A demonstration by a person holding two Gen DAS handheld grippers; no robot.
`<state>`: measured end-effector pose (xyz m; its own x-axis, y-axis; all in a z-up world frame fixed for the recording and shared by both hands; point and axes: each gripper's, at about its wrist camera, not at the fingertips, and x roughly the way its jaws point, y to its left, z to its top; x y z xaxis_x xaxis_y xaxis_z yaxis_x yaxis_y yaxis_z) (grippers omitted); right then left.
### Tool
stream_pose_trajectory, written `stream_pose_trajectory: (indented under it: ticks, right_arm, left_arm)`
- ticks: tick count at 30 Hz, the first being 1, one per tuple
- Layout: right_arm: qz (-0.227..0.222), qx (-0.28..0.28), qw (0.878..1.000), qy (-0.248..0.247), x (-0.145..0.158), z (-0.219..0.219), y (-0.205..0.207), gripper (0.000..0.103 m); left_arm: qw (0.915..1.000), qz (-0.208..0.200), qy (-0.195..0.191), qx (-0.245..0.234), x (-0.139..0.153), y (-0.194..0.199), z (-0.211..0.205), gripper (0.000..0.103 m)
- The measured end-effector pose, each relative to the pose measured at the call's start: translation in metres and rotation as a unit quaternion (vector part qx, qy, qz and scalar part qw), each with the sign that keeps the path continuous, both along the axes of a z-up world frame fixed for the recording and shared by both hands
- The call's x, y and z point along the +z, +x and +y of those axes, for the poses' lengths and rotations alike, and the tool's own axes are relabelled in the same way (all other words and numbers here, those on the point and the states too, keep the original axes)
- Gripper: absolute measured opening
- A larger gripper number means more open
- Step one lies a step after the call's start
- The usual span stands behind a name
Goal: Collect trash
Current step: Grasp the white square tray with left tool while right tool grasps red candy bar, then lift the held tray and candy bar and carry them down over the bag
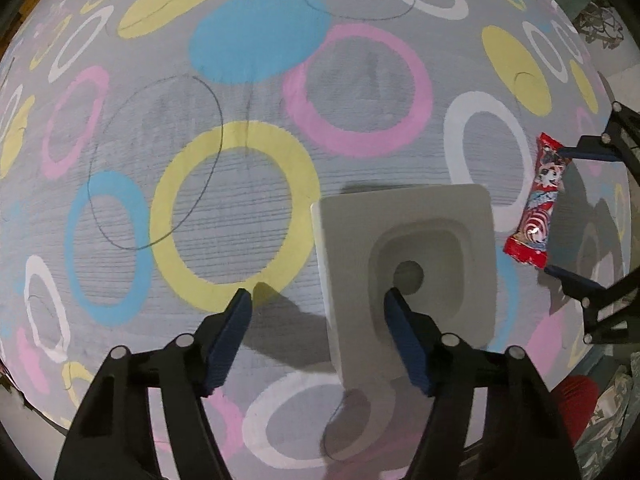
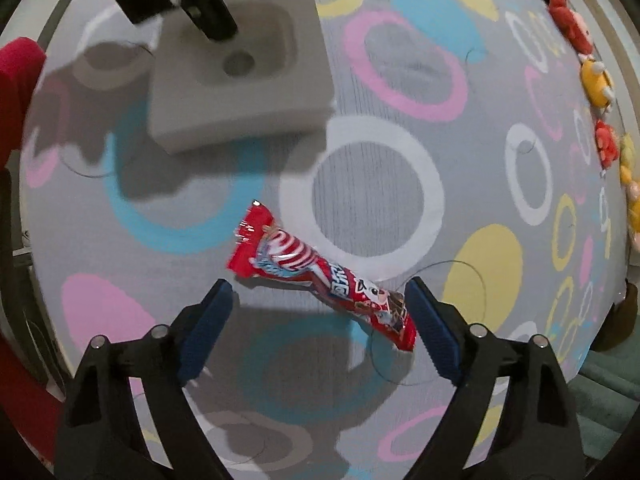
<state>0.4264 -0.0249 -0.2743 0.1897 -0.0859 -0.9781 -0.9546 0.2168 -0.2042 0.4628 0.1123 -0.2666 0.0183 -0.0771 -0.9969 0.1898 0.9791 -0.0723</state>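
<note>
A white foam block (image 1: pixel 432 220) with a sunken pocket and a round hole lies on the patterned rug. My left gripper (image 1: pixel 318 302) points down over it and is open. Its right finger hangs over the pocket and its left finger over bare rug, so the block's left wall sits between them, untouched. A red snack wrapper (image 2: pixel 316 268) lies flat to the right of the block (image 2: pixel 240 92). My right gripper (image 2: pixel 318 296) is open and straddles the wrapper, whose lower end lies close by the right pad. In the left wrist view the wrapper (image 1: pixel 536 200) shows between the right gripper's fingers (image 1: pixel 576 152).
The grey rug (image 1: pixel 248 200) carries pink, yellow, blue and white rings. Several plush toys (image 2: pixel 576 28) line its far right edge. A red sleeve (image 2: pixel 20 80) shows at the left of the right wrist view. Pale floor borders the rug.
</note>
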Motion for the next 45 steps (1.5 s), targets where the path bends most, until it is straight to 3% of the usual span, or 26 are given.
stream_pose_trajectory:
  ticks: [4,7,9,10,21,27,31,37,45]
  right_arm:
    - [0.011,-0.013,1.0,0.0,-0.014,-0.005,0.007,0.077]
    - [0.03,-0.037,0.999,0.015,-0.015,-0.01,0.011,0.068]
    - [0.05,-0.057,0.997,0.03,-0.013,-0.014,0.011,0.051]
    - [0.056,-0.068,0.995,0.037,-0.012,-0.016,0.011,0.044]
    - [0.039,-0.154,0.983,0.093,0.003,-0.046,-0.011,0.016]
    - [0.002,-0.246,0.959,0.141,0.028,-0.074,-0.038,0.016]
    - [-0.014,-0.318,0.929,0.191,0.054,-0.093,-0.064,0.016]
    - [-0.05,-0.369,0.901,0.222,0.086,-0.096,-0.092,0.016]
    - [-0.141,-0.415,0.868,0.233,0.127,-0.107,-0.139,0.016]
  left_arm:
    - [0.9999,0.0,-0.016,0.004,-0.005,0.003,0.001,0.061]
    - [0.9995,0.003,-0.031,0.0,-0.004,0.002,-0.003,0.047]
    - [0.9989,0.009,-0.047,0.004,-0.004,0.002,-0.005,0.027]
    - [0.9987,0.008,-0.051,0.004,-0.002,0.002,-0.008,0.027]
    - [0.9995,-0.014,-0.024,0.012,0.006,-0.014,-0.029,0.025]
    - [0.9992,-0.037,-0.013,0.006,0.021,-0.034,-0.037,0.023]
    - [0.9986,-0.051,-0.012,0.004,0.034,-0.047,-0.042,0.023]
    - [0.9973,-0.073,-0.01,0.009,0.055,-0.079,-0.047,0.023]
    - [0.9932,-0.114,-0.008,-0.021,0.099,-0.129,-0.038,0.023]
